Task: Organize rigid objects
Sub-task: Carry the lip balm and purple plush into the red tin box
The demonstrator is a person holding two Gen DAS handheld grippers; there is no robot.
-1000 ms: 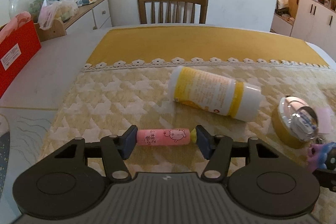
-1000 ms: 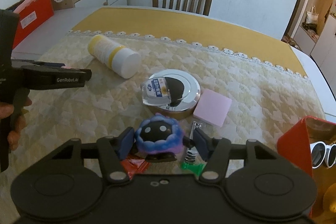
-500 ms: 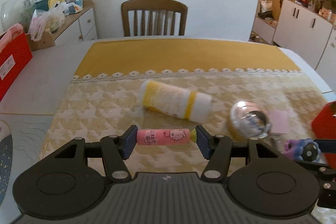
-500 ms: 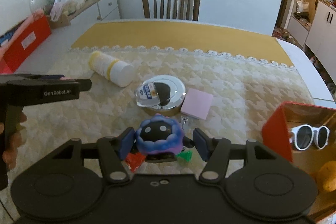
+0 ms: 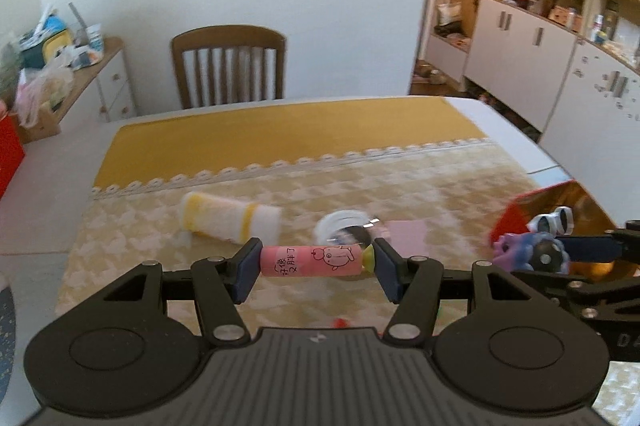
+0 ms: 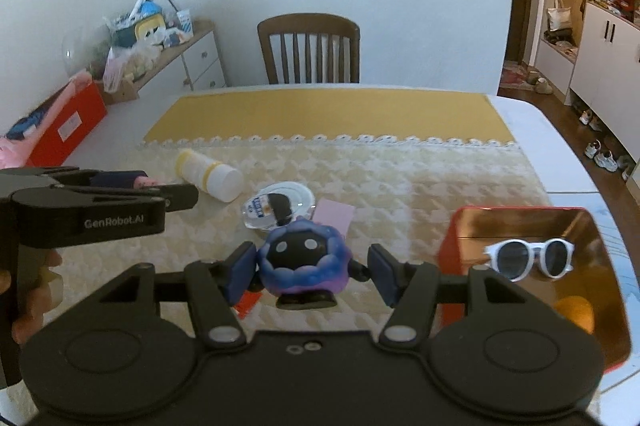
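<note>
- The left hand-held gripper (image 5: 313,268) is clamped end to end on a pink tube (image 5: 312,261) with a cartoon print and a yellow-green cap, held crosswise above the bench (image 5: 48,182).
- The right hand-held gripper (image 6: 310,274) is clamped on a round purple and black toy (image 6: 306,260), a pad on each side of it, clear of the cloth.
- Under both lies a cream patterned cloth (image 6: 420,182) with a lace edge, and beyond the lace a plain yellow band (image 6: 320,114) runs to the far side of the bench.
- On the cloth ahead of the left hand-held gripper a white bottle with yellow bands (image 5: 230,218) lies on its side; to its right sits a round shiny tin (image 5: 344,228), with a pink pad (image 5: 406,230) just beside that.
- To the right of the right hand-held gripper stands a red box with a gold lining (image 6: 532,266); white sunglasses (image 6: 530,258) lie inside, and something orange lies in its near corner.
- A wooden chair (image 6: 308,48) faces the far edge of the bench, against a white wall.
- Far left of both grippers, a low white cabinet (image 6: 192,60) carries bags and clutter, and a red carton (image 6: 66,124) sits on the bench's left edge.
- Far right, white cupboards and open shelves (image 5: 536,22) line the wall; shoes lie on the dark floor there.
- A hand (image 6: 30,292) shows at the left of the right view, gripping the other tool's handle.
</note>
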